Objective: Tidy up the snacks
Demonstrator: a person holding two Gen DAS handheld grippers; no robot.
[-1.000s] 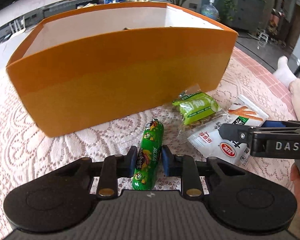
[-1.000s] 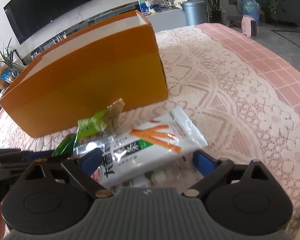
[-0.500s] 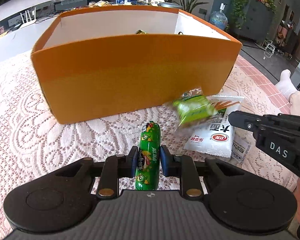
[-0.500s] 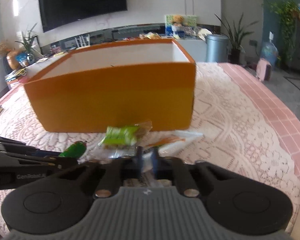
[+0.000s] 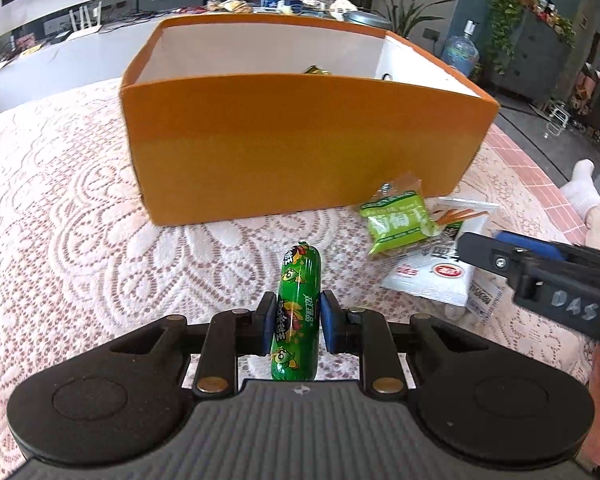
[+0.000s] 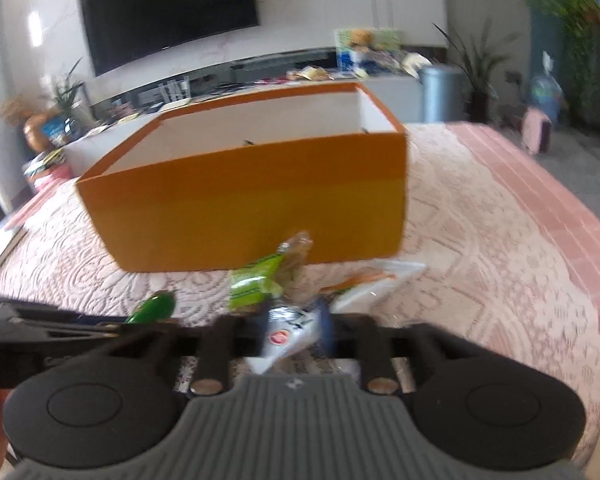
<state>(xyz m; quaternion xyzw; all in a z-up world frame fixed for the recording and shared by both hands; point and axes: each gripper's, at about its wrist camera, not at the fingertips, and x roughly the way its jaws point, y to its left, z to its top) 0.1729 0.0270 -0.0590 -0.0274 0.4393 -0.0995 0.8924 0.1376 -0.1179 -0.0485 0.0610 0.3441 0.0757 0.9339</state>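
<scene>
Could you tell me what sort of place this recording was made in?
Most likely a home living room: a wall-mounted television, a lace tablecloth over the table, and potted plants beside cabinets.

Orange box [image 5: 300,148], white inside; green sausage [image 5: 298,312]; green packet [image 5: 400,222]; white pouch [image 5: 436,276]; pink-and-white lace cloth [image 5: 68,240].

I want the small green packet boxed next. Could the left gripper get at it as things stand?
Probably not yet: the left gripper is shut on the green sausage. The green packet itself lies uncovered beside the orange box.
</scene>
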